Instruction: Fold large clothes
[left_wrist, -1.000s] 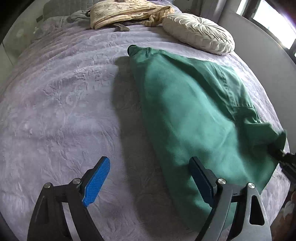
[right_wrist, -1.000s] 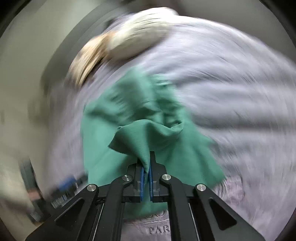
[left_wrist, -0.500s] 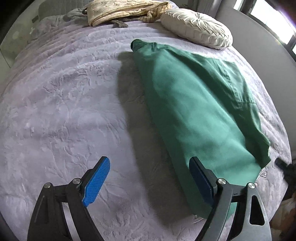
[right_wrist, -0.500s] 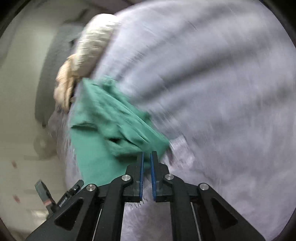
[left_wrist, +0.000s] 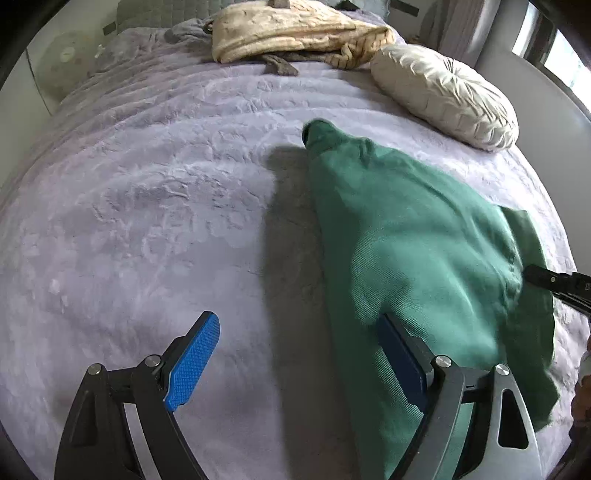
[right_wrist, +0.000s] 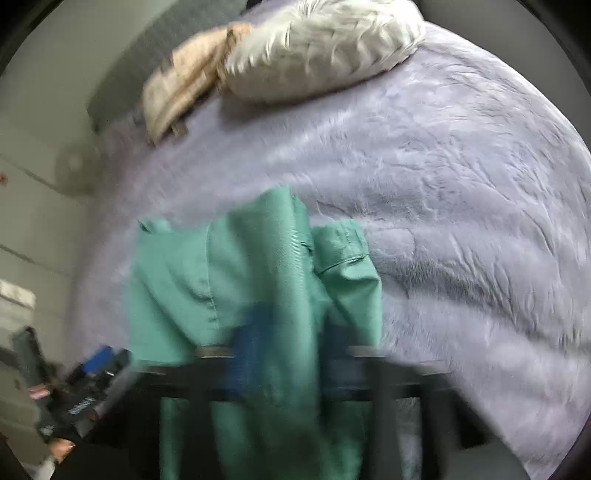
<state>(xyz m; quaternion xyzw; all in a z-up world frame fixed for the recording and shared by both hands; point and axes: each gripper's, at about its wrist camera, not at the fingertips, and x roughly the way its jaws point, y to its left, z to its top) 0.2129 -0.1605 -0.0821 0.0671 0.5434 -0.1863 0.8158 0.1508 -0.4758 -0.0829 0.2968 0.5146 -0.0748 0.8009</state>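
A large green garment (left_wrist: 406, 236) lies lengthwise on the lilac bed cover (left_wrist: 147, 221), right of centre. My left gripper (left_wrist: 295, 354) is open and empty, low over the bed; its right finger (left_wrist: 399, 350) sits at the garment's near edge. My right gripper (right_wrist: 291, 347) is blurred in the right wrist view; its jaws stand apart with green cloth (right_wrist: 258, 277) lying between and over them. Its tip (left_wrist: 546, 278) shows at the garment's right edge in the left wrist view.
A cream round pillow (left_wrist: 447, 96) and a beige blanket (left_wrist: 295, 29) lie at the head of the bed. A grey wall (left_wrist: 554, 110) runs along the right side. The pillow (right_wrist: 321, 48) also shows in the right wrist view.
The right gripper let go of the garment corner, swung away, then came back to the garment's right edge with its jaws apart. The left gripper moved closer to the garment.
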